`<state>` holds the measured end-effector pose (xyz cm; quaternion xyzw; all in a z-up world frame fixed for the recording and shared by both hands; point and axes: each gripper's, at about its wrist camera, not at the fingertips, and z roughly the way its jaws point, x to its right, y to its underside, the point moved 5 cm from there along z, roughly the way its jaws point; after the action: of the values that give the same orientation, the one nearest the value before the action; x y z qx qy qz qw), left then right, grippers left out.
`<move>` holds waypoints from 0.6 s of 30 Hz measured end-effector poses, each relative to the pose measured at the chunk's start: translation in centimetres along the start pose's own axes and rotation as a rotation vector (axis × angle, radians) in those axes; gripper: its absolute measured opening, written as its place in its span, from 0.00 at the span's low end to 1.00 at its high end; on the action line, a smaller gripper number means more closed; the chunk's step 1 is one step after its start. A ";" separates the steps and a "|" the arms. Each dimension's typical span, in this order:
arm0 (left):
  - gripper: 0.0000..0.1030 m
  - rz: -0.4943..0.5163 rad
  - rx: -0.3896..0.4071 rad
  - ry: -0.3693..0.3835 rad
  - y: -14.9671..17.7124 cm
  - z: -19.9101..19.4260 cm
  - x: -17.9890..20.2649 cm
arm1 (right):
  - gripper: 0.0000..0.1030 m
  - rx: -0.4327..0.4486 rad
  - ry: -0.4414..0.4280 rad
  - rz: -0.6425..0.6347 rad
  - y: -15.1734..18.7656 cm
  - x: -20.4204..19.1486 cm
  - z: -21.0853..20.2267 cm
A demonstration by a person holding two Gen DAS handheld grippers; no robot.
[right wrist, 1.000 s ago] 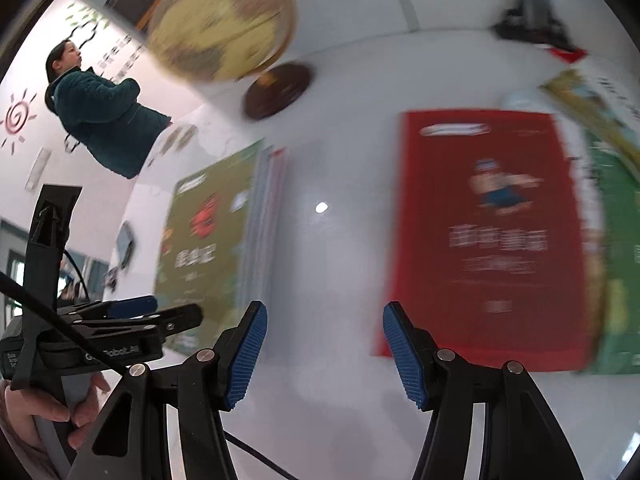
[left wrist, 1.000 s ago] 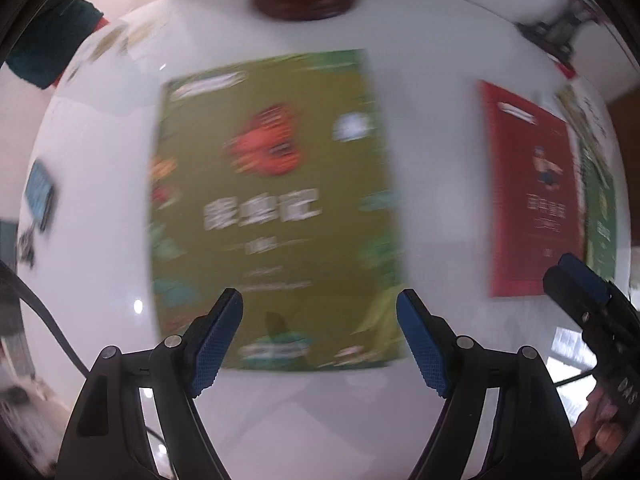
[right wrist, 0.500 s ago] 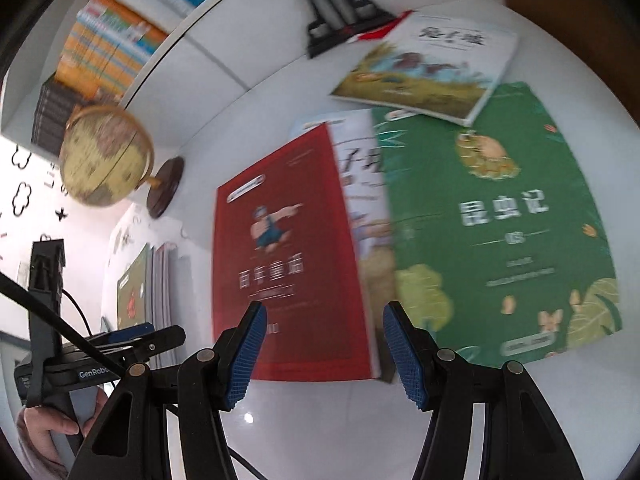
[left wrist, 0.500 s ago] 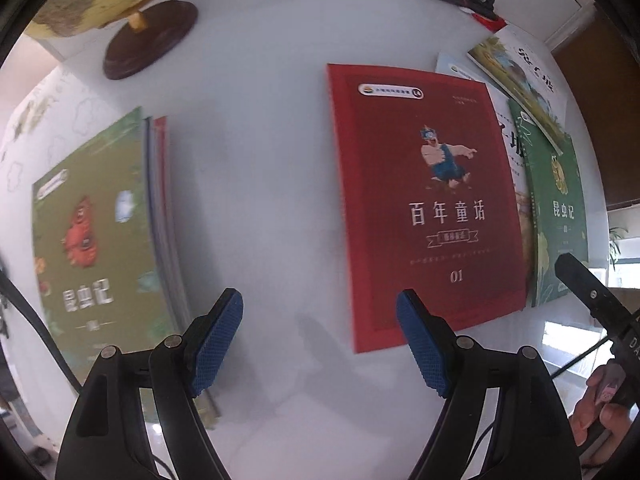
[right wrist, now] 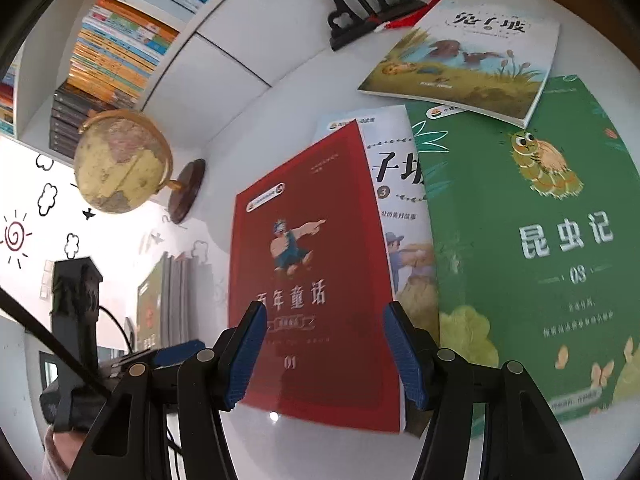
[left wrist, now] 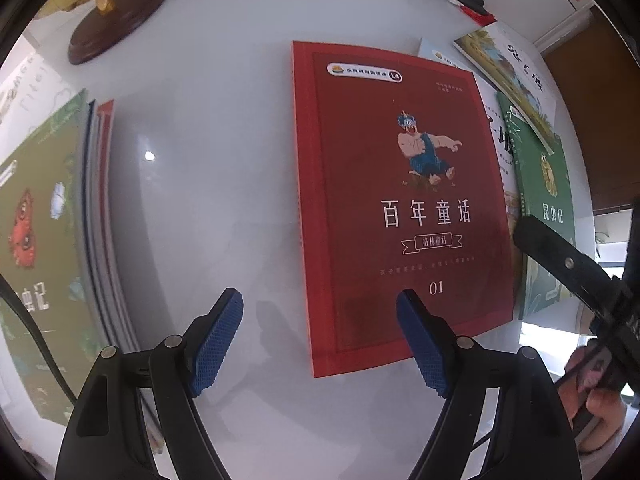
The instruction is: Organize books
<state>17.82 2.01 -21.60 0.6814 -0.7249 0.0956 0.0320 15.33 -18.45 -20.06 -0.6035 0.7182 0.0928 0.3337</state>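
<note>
A red book [left wrist: 400,200] lies flat on the white table [left wrist: 224,184]; its right edge overlaps a white illustrated book [right wrist: 400,184]. A green book [right wrist: 540,240] lies to the right, and a landscape-cover book [right wrist: 468,60] rests on its far corner. At the left is a stack of books with a green cover on top [left wrist: 40,220]. My left gripper [left wrist: 320,320] hangs open over the red book's near left corner. My right gripper [right wrist: 324,352] hangs open above the red book's near edge. Neither holds anything.
A globe [right wrist: 120,164] on a dark wooden base [left wrist: 116,20] stands at the back left. A black ornamental stand [right wrist: 356,12] sits at the back. Shelves with book rows [right wrist: 112,40] rise behind the table. A hand [left wrist: 596,392] holds the right tool.
Both views have swung from the green-topped stack rightward to the red book and come lower over the table. The jaws of both grippers stayed as wide as before.
</note>
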 end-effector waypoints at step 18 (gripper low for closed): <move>0.71 0.021 0.029 0.130 1.6 0.6 1.8 | 0.67 0.035 -0.059 -0.035 0.4 0.9 0.4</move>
<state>16.15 0.24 -22.06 0.6665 -0.7270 0.1505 0.0680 15.03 -18.83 -20.98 -0.6070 0.6989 0.0919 0.3668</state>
